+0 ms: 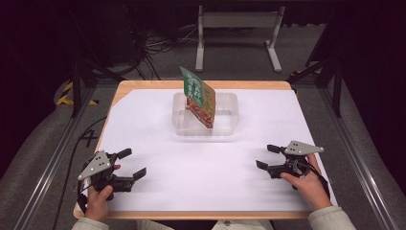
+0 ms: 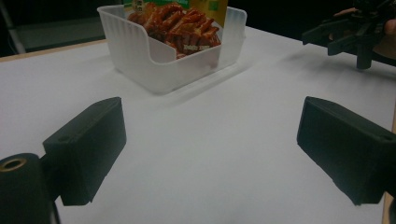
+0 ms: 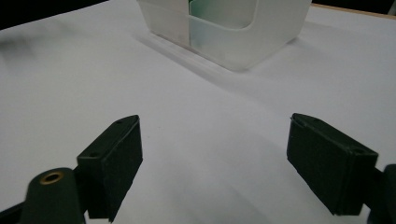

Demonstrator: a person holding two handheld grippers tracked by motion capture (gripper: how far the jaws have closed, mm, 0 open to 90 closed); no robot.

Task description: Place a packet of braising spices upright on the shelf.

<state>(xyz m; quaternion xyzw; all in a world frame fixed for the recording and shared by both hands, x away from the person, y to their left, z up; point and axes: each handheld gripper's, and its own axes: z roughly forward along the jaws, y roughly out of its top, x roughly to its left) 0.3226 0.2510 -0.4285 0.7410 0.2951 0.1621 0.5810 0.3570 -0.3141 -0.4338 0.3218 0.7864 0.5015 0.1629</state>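
Snack packet [image 1: 200, 97] stands tilted on edge in a translucent plastic bin [image 1: 228, 127] at the upper centre of the high view, its top leaning toward the upper left; the bin walls seem to be what props it up, leaving the top edge free to be pinched.

At the lower left of that frame, the left gripper [image 1: 128, 164] rests low over the white sheet [image 1: 201, 167], jaws spread wide and holding nothing, aimed inward toward the middle. In the left gripper view the bin [image 2: 140, 56] sits at the upper centre with the packet's printed food picture [image 2: 180, 25] facing the camera. At the lower right of the high view, the right gripper [image 1: 268, 156] mirrors it, jaws likewise apart and empty, well away from the bin. Both look parked at a ready stance, judged by their even spacing.

The white sheet covers most of a wooden table [image 1: 143, 85], whose edge shows at the top. Beyond lie a grey floor, loose cables [image 1: 158, 45] and a white metal stand [image 1: 237, 21] in a dark room.
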